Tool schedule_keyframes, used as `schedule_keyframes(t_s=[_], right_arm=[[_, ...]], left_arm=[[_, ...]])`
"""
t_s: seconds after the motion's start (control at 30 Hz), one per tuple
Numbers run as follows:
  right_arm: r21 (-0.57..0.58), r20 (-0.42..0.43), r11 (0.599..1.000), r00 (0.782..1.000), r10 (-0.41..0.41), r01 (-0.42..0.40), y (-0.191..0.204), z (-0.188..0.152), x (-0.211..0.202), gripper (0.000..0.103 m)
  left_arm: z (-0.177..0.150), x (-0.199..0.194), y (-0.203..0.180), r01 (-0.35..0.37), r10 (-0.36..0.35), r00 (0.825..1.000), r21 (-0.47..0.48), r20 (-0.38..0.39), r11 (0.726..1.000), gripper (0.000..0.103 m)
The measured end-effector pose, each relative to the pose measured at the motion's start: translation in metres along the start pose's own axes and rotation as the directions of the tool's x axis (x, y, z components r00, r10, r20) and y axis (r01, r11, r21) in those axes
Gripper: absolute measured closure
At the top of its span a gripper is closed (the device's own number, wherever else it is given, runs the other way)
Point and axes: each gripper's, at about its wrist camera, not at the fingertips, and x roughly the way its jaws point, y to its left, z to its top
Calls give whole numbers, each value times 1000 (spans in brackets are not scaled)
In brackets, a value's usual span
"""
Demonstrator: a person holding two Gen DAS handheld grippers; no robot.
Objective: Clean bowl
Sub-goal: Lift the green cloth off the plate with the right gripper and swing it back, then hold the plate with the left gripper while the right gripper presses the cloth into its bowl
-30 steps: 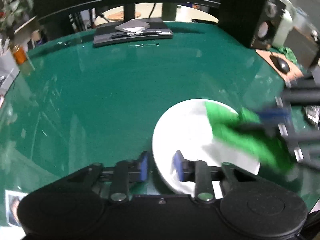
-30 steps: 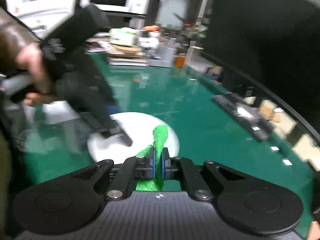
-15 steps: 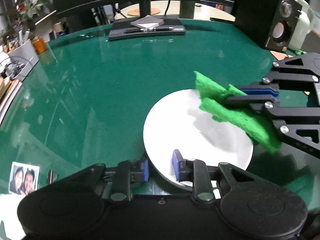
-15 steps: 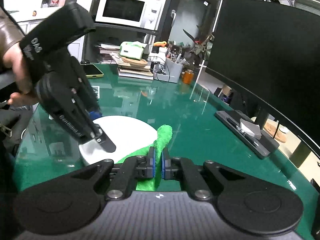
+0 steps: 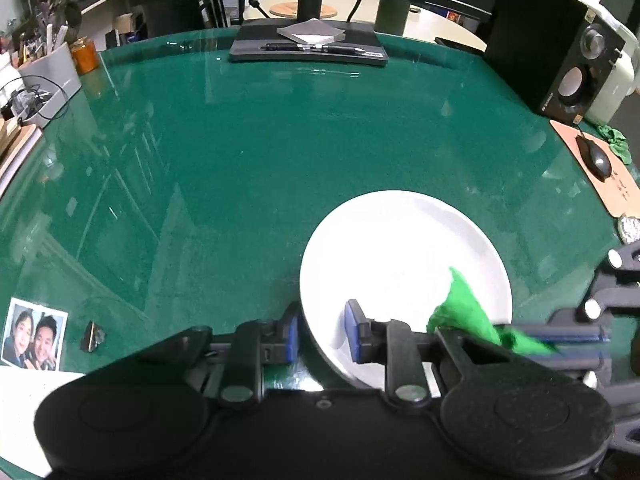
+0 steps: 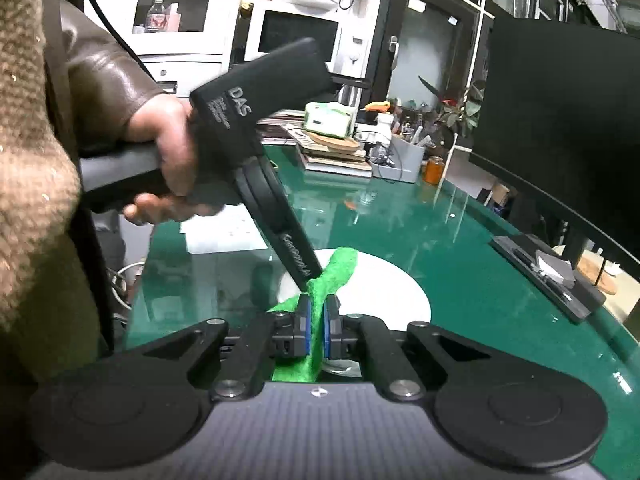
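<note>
A white shallow bowl (image 5: 400, 248) rests on the green glass table (image 5: 240, 160). My left gripper (image 5: 322, 336) is shut on its near rim, one blue pad outside and one inside. My right gripper (image 6: 316, 324) is shut on a green cloth (image 6: 336, 268), which hangs between its pads. In the left wrist view the green cloth (image 5: 464, 312) touches the bowl's near right part, with the right gripper (image 5: 520, 340) coming in from the right. In the right wrist view, the bowl (image 6: 392, 292) lies just ahead and a hand (image 6: 172, 152) holds the left gripper (image 6: 308, 276).
A monitor base with a pen and notepad (image 5: 308, 46) stands at the far edge. A speaker (image 5: 560, 60) and a mouse (image 5: 598, 158) on its pad are at the right. A photo (image 5: 34, 338) lies near left, an orange jar (image 5: 84, 54) far left.
The right gripper has drawn the green cloth from the bowl's far right side across to its near right rim. The left gripper still holds the rim.
</note>
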Motion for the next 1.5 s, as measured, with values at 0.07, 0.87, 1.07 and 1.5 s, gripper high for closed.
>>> schedule_keyframes(t_s=[0.07,0.87,1.07,1.5], right_arm=[[26,-6,998,999,-54,55,-12,-4,4,98],[-30,125,994,987,-105,110,-9,34,25,98],[-71,-88,997,996,2,-8,1,21,47,75],[-65,-296,988,948,118,-143,-12,37,51,98]], left_arm=[[-2,-1,0,8,-8,1000,4,2,1000,79],[-18,-8,1,20,-19,999,-21,44,1000,75],[-19,-8,0,11,-10,998,-31,54,999,74],[-23,-11,-1,-20,21,998,-22,63,1000,68]])
